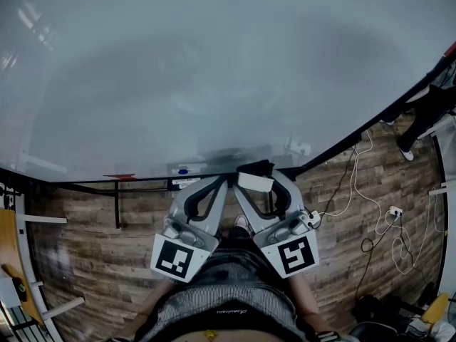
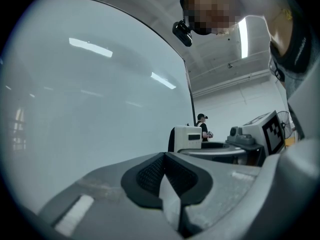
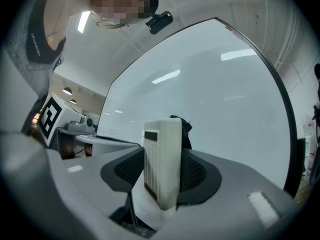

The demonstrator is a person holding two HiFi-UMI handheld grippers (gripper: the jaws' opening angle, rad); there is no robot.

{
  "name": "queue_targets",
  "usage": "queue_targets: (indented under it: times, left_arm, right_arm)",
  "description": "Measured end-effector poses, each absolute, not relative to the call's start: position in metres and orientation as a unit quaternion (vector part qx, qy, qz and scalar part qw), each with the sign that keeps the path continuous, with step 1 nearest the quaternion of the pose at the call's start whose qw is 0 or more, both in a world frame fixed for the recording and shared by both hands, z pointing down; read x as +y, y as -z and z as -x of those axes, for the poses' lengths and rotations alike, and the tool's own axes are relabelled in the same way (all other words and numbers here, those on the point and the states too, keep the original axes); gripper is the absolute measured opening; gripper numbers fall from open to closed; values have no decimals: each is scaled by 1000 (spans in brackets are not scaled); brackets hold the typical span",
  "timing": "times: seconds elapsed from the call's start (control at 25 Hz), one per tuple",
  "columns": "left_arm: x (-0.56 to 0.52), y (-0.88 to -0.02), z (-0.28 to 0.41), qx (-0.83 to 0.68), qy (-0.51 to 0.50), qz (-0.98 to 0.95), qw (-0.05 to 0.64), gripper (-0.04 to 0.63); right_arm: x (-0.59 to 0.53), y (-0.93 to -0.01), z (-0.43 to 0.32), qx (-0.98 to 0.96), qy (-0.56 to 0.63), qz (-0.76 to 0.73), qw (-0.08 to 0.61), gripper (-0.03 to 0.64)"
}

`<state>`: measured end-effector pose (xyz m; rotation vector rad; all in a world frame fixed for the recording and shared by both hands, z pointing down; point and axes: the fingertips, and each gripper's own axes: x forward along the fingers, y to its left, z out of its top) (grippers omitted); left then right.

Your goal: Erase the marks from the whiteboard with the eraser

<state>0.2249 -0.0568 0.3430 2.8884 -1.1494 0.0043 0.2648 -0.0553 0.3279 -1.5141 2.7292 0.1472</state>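
Observation:
The whiteboard (image 1: 214, 70) fills the upper part of the head view; I make out only faint grey smudges on it, no clear marks. Both grippers are held low, close to the person's body, below the board's bottom edge. My right gripper (image 1: 256, 178) is shut on the eraser (image 1: 255, 181), a white block with a black felt face. In the right gripper view the eraser (image 3: 162, 161) stands upright between the pads, with the whiteboard (image 3: 210, 94) behind. My left gripper (image 1: 222, 184) is shut and empty. In the left gripper view the left gripper (image 2: 167, 176) shows its pads meeting, with the eraser (image 2: 187, 139) beyond them.
A marker with a blue cap (image 1: 183, 170) and a red item (image 1: 120, 176) lie on the board's ledge. The black stand frame (image 1: 117, 205) runs below it. Cables (image 1: 356, 191) and a power strip (image 1: 394, 211) lie on the wooden floor at right. A person (image 2: 202, 126) stands far off.

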Motion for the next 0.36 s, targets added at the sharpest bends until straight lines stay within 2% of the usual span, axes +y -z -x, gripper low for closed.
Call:
queue_targets:
  times: [0.36]
  left_arm:
    - [-55,-343,-220,-370,-2,-929,21,3]
  right_arm:
    - [-52,-327,-261,874,-47,484,6,206]
